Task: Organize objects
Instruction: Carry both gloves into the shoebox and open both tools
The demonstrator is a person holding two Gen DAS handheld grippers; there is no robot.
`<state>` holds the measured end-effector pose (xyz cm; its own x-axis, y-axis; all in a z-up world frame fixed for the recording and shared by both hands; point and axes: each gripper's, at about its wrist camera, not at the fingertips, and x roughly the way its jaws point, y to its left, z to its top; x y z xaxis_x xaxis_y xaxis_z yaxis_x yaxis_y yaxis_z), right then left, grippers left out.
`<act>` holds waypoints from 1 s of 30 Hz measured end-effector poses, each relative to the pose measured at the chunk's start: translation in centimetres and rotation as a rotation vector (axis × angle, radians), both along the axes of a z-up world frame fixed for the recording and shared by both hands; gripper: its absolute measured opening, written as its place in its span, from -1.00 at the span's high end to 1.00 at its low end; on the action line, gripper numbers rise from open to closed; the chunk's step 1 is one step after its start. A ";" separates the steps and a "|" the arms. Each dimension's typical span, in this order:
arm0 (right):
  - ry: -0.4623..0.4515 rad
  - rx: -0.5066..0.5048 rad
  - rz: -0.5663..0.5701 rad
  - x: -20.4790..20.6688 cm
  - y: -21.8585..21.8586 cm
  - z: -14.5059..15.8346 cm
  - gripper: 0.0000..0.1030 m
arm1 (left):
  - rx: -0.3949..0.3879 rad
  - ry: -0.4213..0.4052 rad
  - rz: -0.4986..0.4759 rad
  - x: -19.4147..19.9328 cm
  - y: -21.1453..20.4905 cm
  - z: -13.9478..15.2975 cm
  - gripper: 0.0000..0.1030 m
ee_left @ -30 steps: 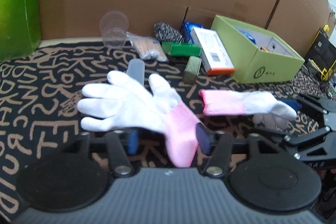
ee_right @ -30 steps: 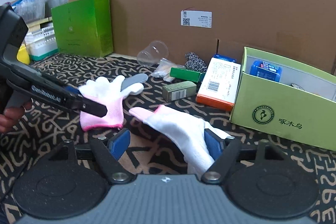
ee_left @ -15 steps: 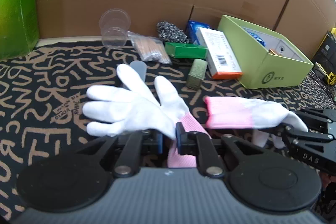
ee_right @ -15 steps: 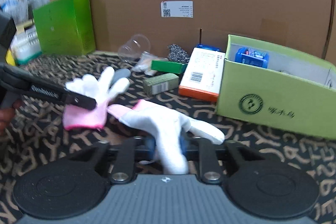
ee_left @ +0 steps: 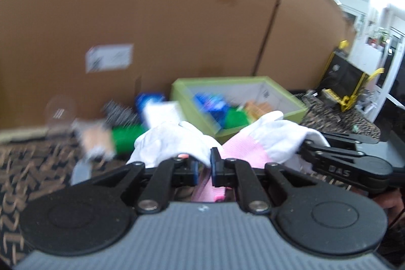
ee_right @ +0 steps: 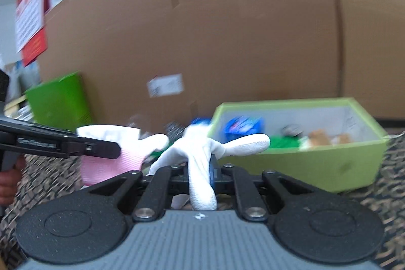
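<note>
- My left gripper (ee_left: 203,166) is clamped on the left glove (ee_left: 172,143), white with a pink cuff; the cuff hangs below my jaws and the white part bunches above them.
- My right gripper (ee_right: 200,172) is pinched tight on the right glove (ee_right: 202,151), same kind, its white fingers splaying out above the jaws.
- Both gloves look lifted off the patterned cloth (ee_left: 30,163), held near each other in front of the green box (ee_right: 329,166).
- Already in the box: a blue packet (ee_right: 243,127), something green and some orange bits, all blurry.
- Judged progress: partway. Both gloves grabbed, neither placed yet.
- Left to do: drop gloves in the box, probably. Then the clutter by the cardboard wall (ee_left: 152,17), a green carton (ee_left: 127,137) and a clear cup (ee_left: 59,109), too blurred to list more.
</note>
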<state>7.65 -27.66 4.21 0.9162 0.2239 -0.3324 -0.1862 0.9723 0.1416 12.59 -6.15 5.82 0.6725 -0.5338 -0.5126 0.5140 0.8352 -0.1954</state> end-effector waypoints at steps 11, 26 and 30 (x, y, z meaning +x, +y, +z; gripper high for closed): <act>-0.072 -0.089 -0.281 5.2 -8.4 1.7 0.77 | -0.099 -0.044 -0.156 5.1 -11.6 4.0 0.83; 0.117 -0.291 -0.233 13.6 -10.4 -4.3 -0.36 | 0.006 -0.030 -0.087 13.8 -19.3 -3.1 -0.35; 0.088 -0.356 -0.226 12.2 -9.8 -3.4 -0.61 | -0.019 -0.053 -0.047 13.1 -18.0 -3.1 -1.00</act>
<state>19.82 -37.44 0.76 0.8939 -0.1221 -0.4313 0.0350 0.9783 -0.2043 25.65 -24.17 2.74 0.6723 -0.5750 -0.4662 0.5626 0.8062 -0.1829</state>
